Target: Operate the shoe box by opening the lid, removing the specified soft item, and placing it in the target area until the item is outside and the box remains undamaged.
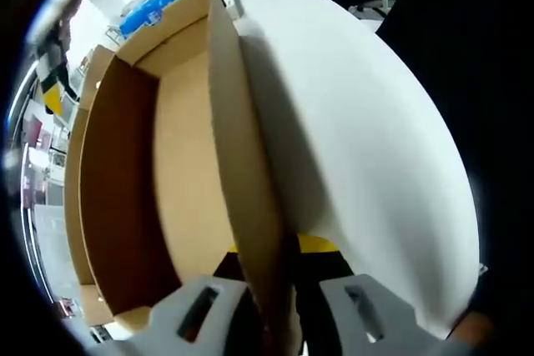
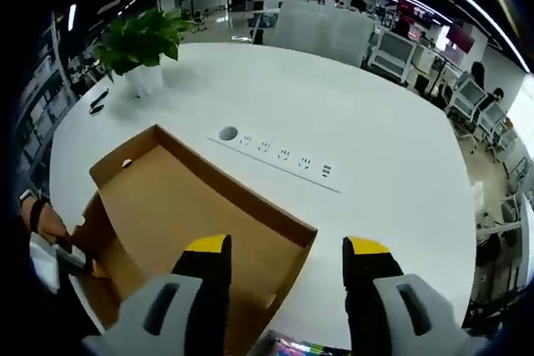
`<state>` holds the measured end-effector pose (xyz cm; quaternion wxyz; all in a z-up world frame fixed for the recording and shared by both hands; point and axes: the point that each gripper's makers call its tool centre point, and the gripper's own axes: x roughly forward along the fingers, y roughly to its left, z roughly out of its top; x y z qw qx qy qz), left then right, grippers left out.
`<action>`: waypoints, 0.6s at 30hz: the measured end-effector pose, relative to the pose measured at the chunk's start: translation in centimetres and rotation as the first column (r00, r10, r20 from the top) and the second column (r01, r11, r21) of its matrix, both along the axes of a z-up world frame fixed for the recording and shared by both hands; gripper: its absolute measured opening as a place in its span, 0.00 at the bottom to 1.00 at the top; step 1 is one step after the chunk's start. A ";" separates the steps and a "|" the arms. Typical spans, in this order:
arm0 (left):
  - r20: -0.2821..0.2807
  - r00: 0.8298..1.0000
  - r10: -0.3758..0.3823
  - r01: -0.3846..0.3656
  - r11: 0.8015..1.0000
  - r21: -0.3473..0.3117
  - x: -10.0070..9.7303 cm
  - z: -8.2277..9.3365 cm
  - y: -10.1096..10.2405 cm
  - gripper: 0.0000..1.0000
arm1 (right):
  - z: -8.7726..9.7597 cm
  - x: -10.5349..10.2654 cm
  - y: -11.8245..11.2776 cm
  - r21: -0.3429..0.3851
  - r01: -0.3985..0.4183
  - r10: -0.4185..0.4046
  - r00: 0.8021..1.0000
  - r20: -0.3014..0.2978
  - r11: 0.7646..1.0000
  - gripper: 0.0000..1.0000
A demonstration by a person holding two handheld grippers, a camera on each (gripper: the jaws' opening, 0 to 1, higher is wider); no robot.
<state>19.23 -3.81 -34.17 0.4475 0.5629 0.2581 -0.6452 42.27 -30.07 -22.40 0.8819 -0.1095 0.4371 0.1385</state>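
White table [image 2: 392, 147]: broad round top carrying the box, a power strip [image 2: 275, 156] and a potted plant [image 2: 142, 43].
Shoe box [image 2: 158, 206]: cardboard lid raised.
Left gripper [image 1: 271, 306]: jaws clamped on the lid's edge.
Right gripper [image 2: 288, 260]: jaws spread, holding nothing, above the box.
Soft item: hidden; removal and placing apparently remain.
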 end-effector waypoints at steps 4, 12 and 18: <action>0.005 1.000 0.001 -0.001 1.000 0.000 0.0 0.0 0.0 0.08 | -0.7 0.0 0.6 0.009 0.000 0.001 1.000 -0.025 1.000 0.52; 0.008 1.000 0.000 0.000 1.000 0.001 0.0 0.0 0.0 0.08 | -1.2 -0.5 1.3 -0.021 -0.031 0.030 0.998 -0.054 0.999 0.54; 0.006 1.000 0.004 -0.004 1.000 0.000 0.0 0.0 0.0 0.08 | -2.0 -0.5 0.1 -0.031 0.016 -0.019 0.996 -0.086 0.999 0.55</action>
